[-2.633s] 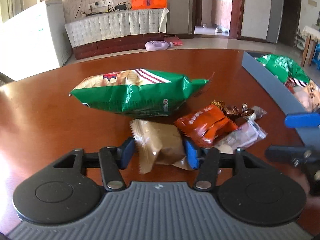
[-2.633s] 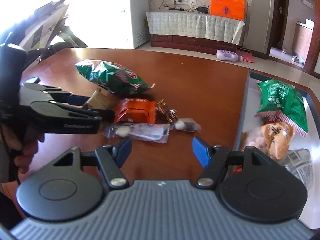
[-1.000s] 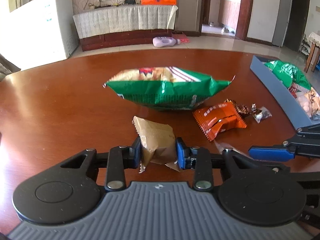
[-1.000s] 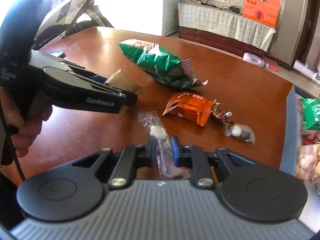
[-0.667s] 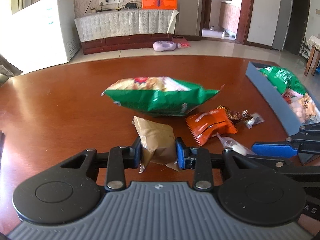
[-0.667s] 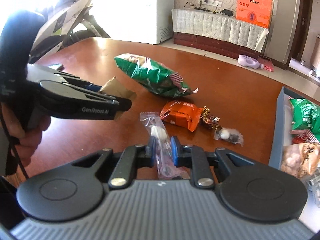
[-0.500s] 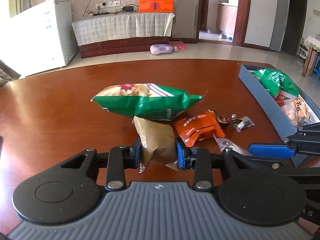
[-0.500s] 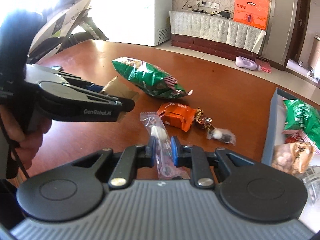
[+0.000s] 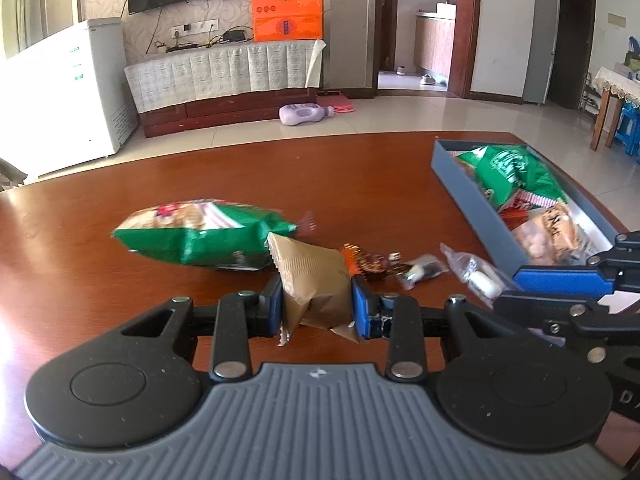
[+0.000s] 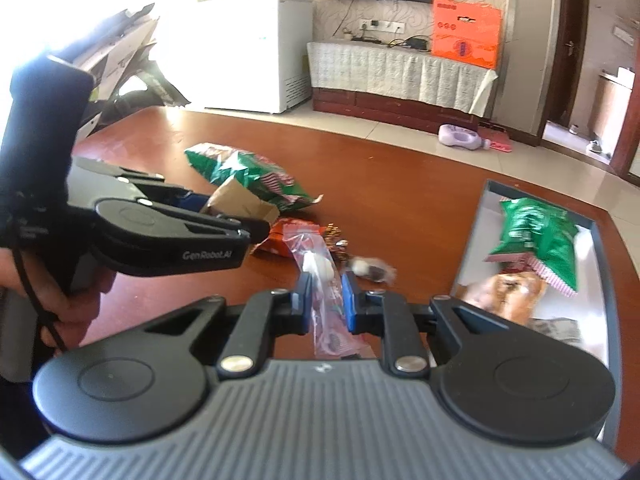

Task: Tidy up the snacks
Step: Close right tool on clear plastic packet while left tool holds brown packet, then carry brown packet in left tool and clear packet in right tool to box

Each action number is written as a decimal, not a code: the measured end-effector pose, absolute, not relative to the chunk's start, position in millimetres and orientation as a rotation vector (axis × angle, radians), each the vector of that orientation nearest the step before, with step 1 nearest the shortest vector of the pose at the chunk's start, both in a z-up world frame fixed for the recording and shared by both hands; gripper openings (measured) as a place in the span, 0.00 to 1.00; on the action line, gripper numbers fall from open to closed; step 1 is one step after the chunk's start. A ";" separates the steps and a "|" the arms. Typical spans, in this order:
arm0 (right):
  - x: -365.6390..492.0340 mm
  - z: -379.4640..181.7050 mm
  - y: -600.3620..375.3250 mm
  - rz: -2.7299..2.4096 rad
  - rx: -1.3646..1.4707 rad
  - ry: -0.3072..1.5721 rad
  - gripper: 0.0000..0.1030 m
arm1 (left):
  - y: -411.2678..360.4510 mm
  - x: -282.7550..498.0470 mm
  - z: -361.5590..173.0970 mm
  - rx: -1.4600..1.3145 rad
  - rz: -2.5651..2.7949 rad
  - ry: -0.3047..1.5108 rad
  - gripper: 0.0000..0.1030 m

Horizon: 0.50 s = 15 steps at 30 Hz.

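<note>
Both lifted: left gripper (image 9: 317,305) clamps crinkled brown packet (image 9: 314,280); right gripper (image 10: 325,297) clamps clear sachet (image 10: 320,280).

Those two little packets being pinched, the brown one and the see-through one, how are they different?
The brown packet is opaque and puffy; the clear packet is see-through, flat and narrow, showing a white sweet inside. The left gripper holds the brown packet; the right gripper holds the clear packet. Shared: both are clamped between blue pads, lifted off the table, outside the gray tray.

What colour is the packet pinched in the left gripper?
Plain tan-brown, like kraft paper. The packet in the left gripper shows best in the left wrist view.
</note>
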State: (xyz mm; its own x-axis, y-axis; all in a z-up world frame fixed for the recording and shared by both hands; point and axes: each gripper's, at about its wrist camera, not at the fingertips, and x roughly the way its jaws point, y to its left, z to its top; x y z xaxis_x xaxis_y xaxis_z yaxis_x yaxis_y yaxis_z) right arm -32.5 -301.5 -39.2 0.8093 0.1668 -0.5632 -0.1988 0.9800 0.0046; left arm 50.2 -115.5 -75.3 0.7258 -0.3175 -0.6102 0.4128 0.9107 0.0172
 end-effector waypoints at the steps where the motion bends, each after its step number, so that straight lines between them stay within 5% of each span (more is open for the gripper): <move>1: -34.8 -37.4 -306.7 0.189 -0.050 0.592 0.14 | -119.8 49.2 -75.1 0.161 -0.406 0.638 0.38; 14: -43.4 -44.6 -321.8 0.238 -0.046 0.633 0.17 | -131.7 57.3 -77.9 0.142 -0.402 0.647 0.38; 15: -42.6 -46.8 -317.8 0.240 -0.068 0.644 0.24 | -129.4 56.8 -78.0 0.144 -0.403 0.648 0.39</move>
State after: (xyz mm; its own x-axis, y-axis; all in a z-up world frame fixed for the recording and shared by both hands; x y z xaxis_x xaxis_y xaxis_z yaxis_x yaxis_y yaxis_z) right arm -42.6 -317.8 -46.8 0.7732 0.2002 -0.6017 -0.2423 0.9701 0.0115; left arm 56.8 -129.4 -78.0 0.7231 -0.3189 -0.6127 0.4078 0.9130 0.0060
